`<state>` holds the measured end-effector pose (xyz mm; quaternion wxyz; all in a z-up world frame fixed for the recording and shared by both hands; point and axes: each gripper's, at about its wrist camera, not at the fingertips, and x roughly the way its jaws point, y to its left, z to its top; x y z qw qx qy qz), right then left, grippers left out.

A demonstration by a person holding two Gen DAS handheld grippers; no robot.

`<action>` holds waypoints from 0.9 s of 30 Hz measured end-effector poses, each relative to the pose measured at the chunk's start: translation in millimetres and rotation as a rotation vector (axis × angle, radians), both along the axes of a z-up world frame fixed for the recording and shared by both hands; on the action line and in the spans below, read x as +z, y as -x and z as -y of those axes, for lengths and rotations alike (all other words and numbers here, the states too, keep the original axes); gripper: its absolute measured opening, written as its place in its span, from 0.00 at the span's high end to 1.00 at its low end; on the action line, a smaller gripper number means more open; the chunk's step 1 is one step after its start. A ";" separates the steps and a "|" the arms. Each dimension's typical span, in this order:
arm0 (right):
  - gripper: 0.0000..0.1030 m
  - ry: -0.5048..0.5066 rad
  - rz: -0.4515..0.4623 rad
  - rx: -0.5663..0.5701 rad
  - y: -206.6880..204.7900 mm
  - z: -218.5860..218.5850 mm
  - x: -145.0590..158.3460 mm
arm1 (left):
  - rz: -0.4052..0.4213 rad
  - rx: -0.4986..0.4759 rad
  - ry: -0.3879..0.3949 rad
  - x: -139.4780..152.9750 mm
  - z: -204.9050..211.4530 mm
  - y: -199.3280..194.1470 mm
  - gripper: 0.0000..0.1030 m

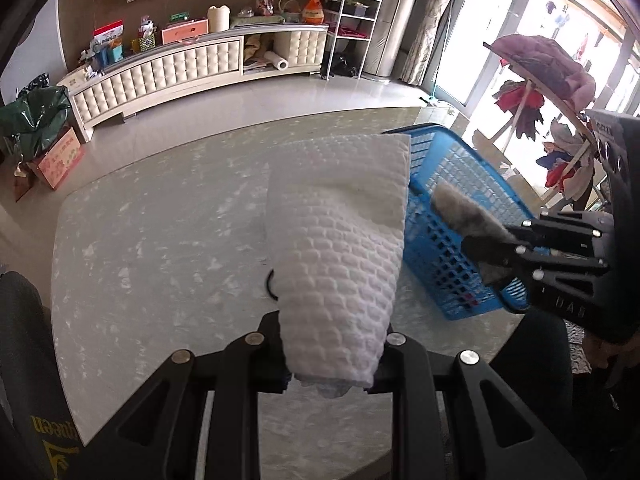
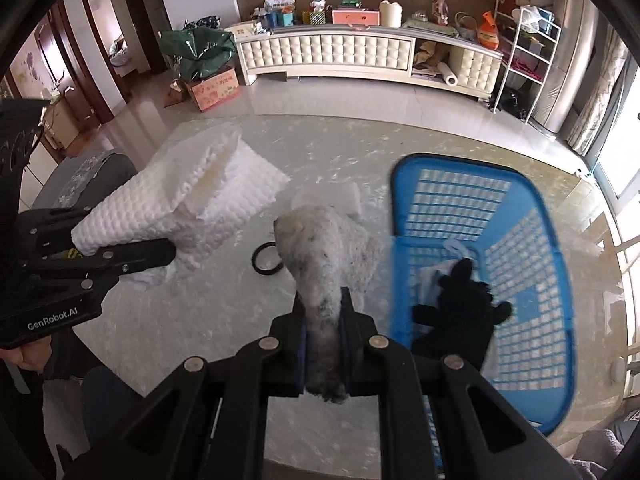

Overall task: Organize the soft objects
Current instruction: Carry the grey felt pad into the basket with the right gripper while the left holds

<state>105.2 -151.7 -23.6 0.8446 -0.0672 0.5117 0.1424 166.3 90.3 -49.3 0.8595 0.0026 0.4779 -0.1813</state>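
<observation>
White waffle towel (image 1: 336, 248) is pinched in the left claw (image 1: 334, 354), hanging above the marble tabletop (image 1: 160, 240). Right claw (image 2: 323, 344) is clamped tight on a grey fuzzy cloth (image 2: 320, 256). Blue basket (image 2: 520, 240) sits to the right with a black glove (image 2: 464, 312) inside, and a black ring (image 2: 266, 260) lies on the tabletop between the two cloths

The black plastic body of the left gripper (image 2: 136, 258), at the left edge of the right wrist view, carries white lettering reading "GenRobot.AI". The pink cardboard box (image 2: 216, 88) on the far floor bears printing too small to read.
</observation>
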 end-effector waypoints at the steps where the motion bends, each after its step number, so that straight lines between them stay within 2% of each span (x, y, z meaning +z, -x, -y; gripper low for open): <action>1: 0.89 0.001 0.006 -0.006 1.5 7.9 2.1 | 0.000 -0.001 0.000 0.9 3.5 0.6 0.79; 8: 0.89 0.011 0.013 -0.057 1.2 48.9 5.1 | 0.003 -0.023 -0.014 6.1 30.1 9.4 0.79; 14: 0.88 0.026 -0.012 -0.135 -13.9 79.0 -5.6 | -0.002 -0.042 -0.024 2.0 39.5 10.1 0.79; 22: 0.88 0.076 -0.069 -0.190 -50.8 97.2 -33.0 | -0.028 -0.041 -0.039 -7.6 37.2 1.6 0.79; 27: 0.88 0.126 -0.116 -0.192 -56.1 91.4 -56.2 | -0.043 -0.030 -0.040 -16.1 32.4 -4.6 0.79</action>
